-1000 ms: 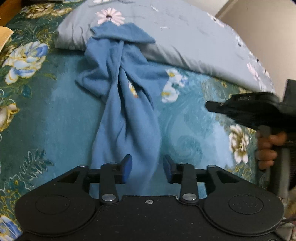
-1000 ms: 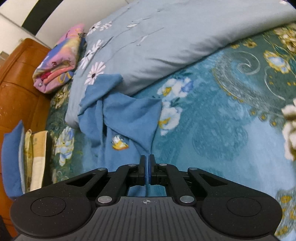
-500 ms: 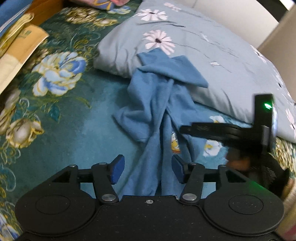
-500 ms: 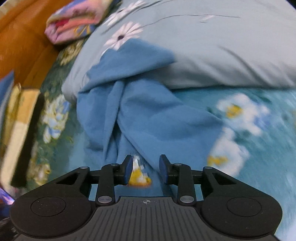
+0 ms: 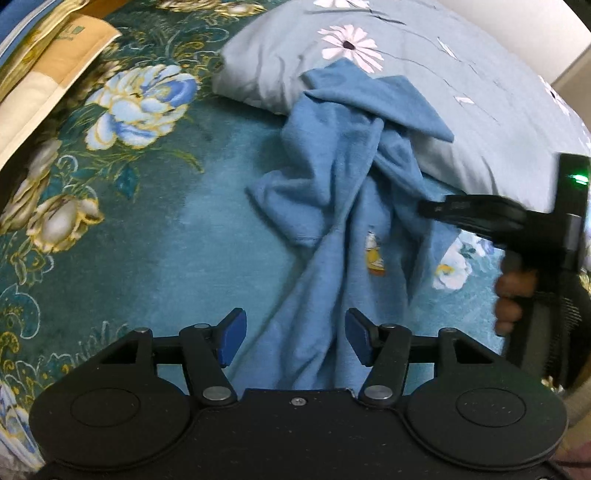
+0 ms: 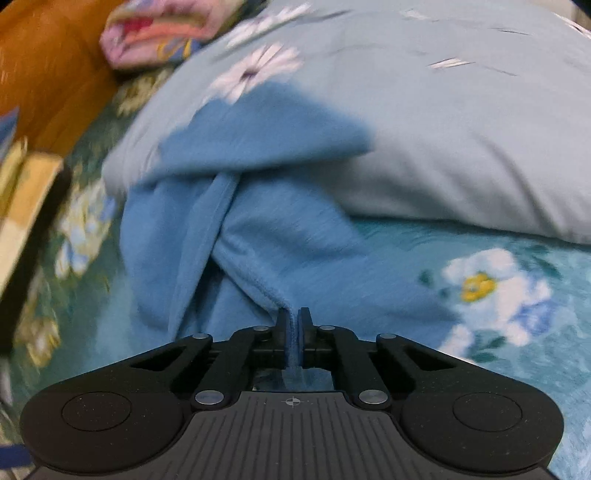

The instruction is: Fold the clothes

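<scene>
While the right hand-held gripper pinches a hem of the blue garment, the left hand-held gripper hangs agape over it, holding nothing.

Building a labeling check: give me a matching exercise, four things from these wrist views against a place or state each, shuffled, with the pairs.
Things
1. crumpled blue cotton garment
2. left claw
3. right claw
4. folded pink patterned cloth

Place or state
A. open, above the garment's near end
B. far end draped onto the grey daisy-print pillow
C. at the far corner of the bed, beside the wooden headboard
D. shut on a hemmed edge of the garment

Pairs: 1-B, 2-A, 3-D, 4-C
</scene>
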Demonstrator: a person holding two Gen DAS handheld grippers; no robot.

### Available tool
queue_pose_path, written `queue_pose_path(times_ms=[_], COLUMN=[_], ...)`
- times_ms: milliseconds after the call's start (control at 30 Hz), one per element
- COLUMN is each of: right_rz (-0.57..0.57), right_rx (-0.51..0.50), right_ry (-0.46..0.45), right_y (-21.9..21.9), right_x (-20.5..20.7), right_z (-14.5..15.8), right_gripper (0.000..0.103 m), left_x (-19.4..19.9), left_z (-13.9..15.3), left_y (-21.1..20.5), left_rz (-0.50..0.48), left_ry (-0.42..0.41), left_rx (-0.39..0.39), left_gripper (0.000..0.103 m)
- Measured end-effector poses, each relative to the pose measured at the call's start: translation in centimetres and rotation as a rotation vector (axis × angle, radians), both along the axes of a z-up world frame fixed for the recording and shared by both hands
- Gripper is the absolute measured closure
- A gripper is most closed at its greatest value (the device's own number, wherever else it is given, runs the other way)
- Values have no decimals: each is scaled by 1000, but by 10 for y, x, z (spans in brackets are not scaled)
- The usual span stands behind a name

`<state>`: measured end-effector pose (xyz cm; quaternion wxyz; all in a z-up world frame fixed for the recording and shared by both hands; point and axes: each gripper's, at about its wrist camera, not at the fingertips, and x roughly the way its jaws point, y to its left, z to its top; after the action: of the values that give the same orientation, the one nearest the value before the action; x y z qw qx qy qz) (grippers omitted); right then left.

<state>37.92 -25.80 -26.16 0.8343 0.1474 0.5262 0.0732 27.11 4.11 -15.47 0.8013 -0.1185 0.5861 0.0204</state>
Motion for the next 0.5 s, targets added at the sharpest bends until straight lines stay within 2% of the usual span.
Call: queue_pose_path(times_ms=[67, 267, 400, 500], right_rz=[-57, -258, -386, -440], right_rx=[31, 31, 21, 0], right_ry=[-12, -33, -30, -26], right_y=[-24, -96, -131, -148], right_x=[-8, -40, -69, -90], right_z=[9, 18, 11, 7], right_gripper=[101, 101, 101, 101], left_x=[4, 16, 25, 32], left_z=[0, 1, 1, 1], left_y=[-11, -45, -62, -73], left_rz=[-10, -52, -74, -90], left_ry=[0, -16, -31, -39], left_rx=[-6, -8, 3, 8], left_gripper=[45, 40, 40, 40])
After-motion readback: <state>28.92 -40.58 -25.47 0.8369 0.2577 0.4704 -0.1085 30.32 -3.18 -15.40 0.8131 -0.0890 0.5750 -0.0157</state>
